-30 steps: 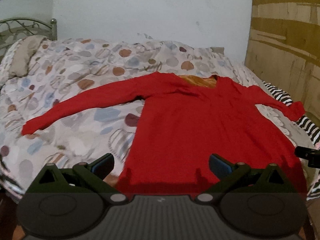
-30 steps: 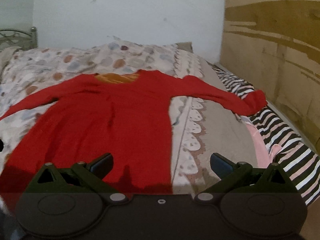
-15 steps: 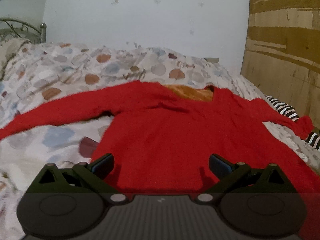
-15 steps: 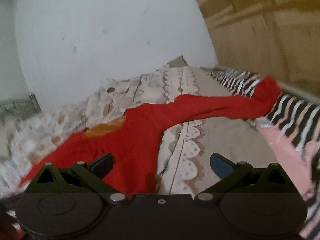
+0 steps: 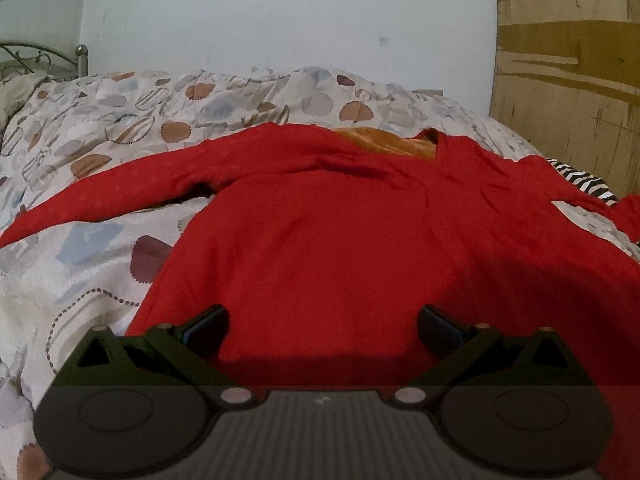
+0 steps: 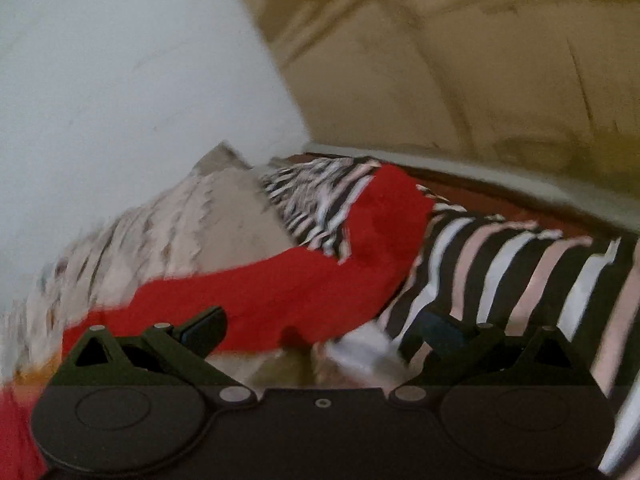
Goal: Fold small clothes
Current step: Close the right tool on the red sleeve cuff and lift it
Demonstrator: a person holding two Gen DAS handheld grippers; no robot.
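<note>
Claws first: our left claw (image 5: pixel 322 320) hovers spread wide and empty over the hem of the red sweater (image 5: pixel 340 232), which lies flat on the bed's patterned quilt (image 5: pixel 92 128). Our right claw (image 6: pixel 322 322), also gaping and empty, faces the sweater's right sleeve (image 6: pixel 280 292) across a striped cloth (image 6: pixel 520 264); blur smears that view, and the sleeve's cuff is unclear.

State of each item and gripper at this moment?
red sweater: spread flat, unfolded, sleeves out
right sleeve: lying across striped cloth
left gripper: open, over the hem
right gripper: open, empty, facing the sleeve
</note>
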